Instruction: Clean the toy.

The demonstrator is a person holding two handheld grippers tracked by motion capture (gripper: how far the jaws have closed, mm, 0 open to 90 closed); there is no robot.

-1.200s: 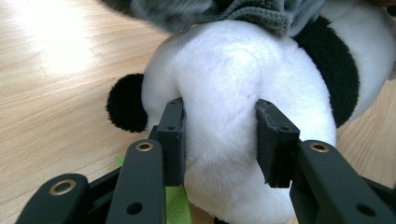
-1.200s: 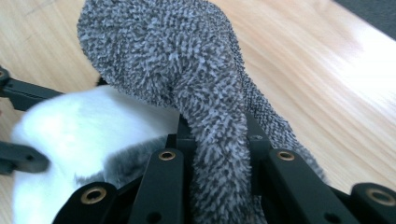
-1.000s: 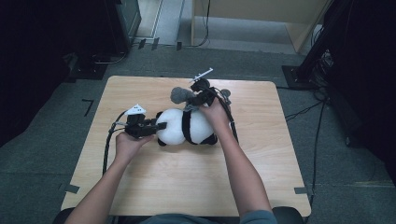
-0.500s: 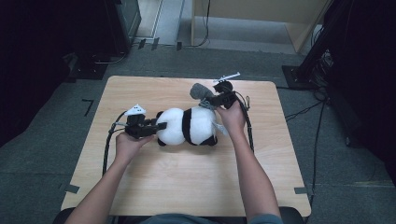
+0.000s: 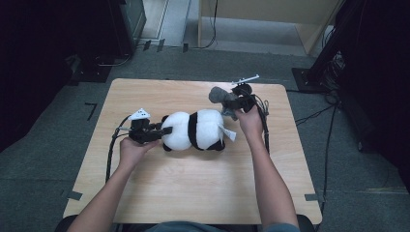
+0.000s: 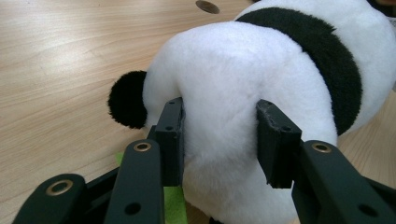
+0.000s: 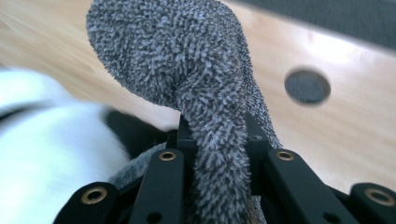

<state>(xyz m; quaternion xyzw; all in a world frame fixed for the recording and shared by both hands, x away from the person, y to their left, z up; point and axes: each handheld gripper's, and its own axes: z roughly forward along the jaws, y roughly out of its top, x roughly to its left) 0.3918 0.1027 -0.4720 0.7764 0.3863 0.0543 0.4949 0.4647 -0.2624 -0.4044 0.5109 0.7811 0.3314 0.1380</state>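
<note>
A black-and-white plush panda [image 5: 196, 130] lies on its side in the middle of the wooden table [image 5: 193, 193]. My left gripper [image 5: 162, 133] is shut on the panda's white rear end [image 6: 224, 116], its jaws pressing into the plush beside a black tail. My right gripper [image 5: 232, 104] is shut on a fuzzy grey sock [image 5: 218, 95], held just above the table at the panda's far right end. In the right gripper view the grey sock [image 7: 205, 74] rises folded between the jaws, with the panda [image 7: 51, 154] blurred at the left.
A white tag [image 5: 229, 134] hangs off the panda's right end. The table has a round hole [image 7: 307, 86] near the sock. A dark cabinet [image 5: 125, 24] and a wooden unit [image 5: 261, 19] stand on the floor beyond the table. Cables trail off the right side.
My right gripper has carried the grey sock to the right and away from the panda's top. The left gripper and the panda have barely moved.
</note>
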